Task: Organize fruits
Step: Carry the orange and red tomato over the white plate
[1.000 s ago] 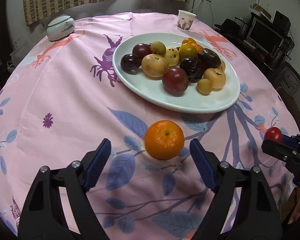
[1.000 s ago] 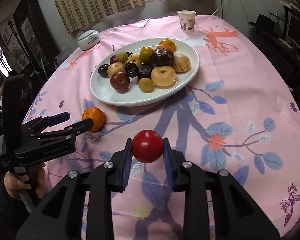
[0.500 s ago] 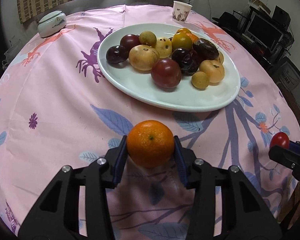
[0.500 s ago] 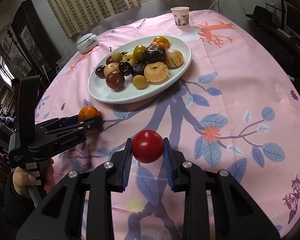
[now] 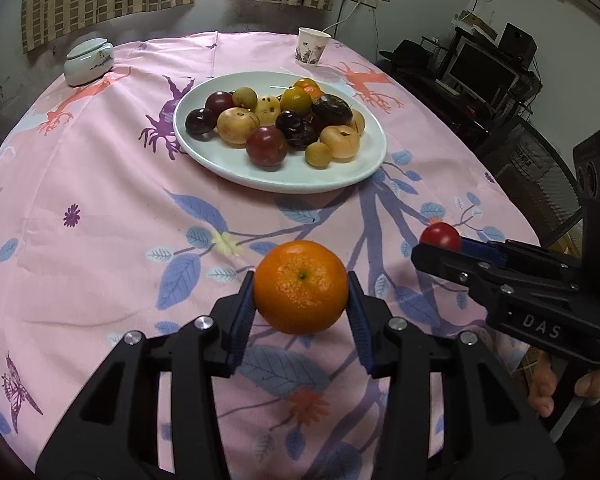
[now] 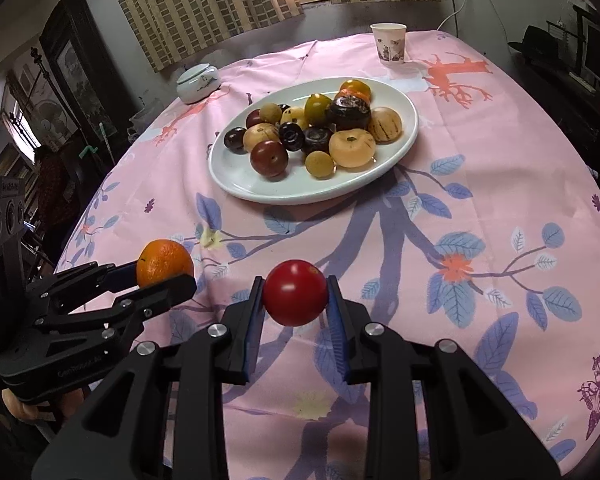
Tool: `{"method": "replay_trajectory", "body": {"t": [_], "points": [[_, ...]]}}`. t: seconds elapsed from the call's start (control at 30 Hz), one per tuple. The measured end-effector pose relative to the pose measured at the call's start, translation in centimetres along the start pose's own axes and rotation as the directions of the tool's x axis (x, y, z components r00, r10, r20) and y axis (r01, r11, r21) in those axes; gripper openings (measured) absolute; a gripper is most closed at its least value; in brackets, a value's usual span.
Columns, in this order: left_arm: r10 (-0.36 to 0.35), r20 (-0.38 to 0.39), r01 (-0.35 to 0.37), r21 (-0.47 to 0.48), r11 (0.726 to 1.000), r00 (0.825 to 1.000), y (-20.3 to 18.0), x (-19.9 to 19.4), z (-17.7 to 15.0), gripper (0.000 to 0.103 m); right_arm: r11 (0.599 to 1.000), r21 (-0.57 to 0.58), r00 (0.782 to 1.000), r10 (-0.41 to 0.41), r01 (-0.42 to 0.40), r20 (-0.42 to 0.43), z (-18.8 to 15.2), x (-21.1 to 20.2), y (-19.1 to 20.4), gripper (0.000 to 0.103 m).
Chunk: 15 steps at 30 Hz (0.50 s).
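While both fruits hang above the tablecloth (image 5: 100, 184):
Left gripper (image 5: 300, 304): clamped on tangerine (image 5: 301, 287).
Right gripper (image 6: 295, 300): clamped on red tomato (image 6: 295, 293).
Plate (image 6: 240, 172): mostly loaded.
Left: placing both.

Both tools are showing matte black plastic frames with triangular cut-outs and round silver screws at the finger joints. The left gripper (image 5: 301, 304) is wearing ribbed blue pads (image 5: 242, 320); the right gripper (image 6: 295, 300) is carrying raised "DAS" lettering (image 5: 540, 330) at 3 o'clock in the left wrist view.
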<state>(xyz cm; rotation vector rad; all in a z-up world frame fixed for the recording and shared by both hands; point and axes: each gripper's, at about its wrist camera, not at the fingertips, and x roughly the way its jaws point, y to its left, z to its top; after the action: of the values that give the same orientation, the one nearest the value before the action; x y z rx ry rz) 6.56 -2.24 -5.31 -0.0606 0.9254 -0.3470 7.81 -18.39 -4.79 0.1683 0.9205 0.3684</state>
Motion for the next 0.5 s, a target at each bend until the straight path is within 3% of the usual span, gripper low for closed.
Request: {"method": "replay_trajectory", "body": {"t": [0.17, 0.3, 0.5], "points": [[0.023, 0.035, -0.024, 0.019, 1.0, 0.999, 0.3, -2.0, 1.7, 0.044, 0.999, -0.051, 0.999, -0.008, 0.01, 0.031, 1.8, -0.7, 0.8, 0.03], [0.076, 0.073, -0.079, 0.04, 0.996, 0.994, 1.1, -2.3, 5.6, 0.044, 0.995, -0.102, 0.999, -0.016, 0.02, 0.042, 4.8, -0.4, 1.3, 0.03], [0.135, 0.022, -0.135, 0.044, 0.99, 0.991, 2.3, 3.0, 12.2, 0.045, 0.991, -0.114, 0.995, -0.057, 0.066, 0.078, 9.8, 3.4, 1.5, 0.03]]}}
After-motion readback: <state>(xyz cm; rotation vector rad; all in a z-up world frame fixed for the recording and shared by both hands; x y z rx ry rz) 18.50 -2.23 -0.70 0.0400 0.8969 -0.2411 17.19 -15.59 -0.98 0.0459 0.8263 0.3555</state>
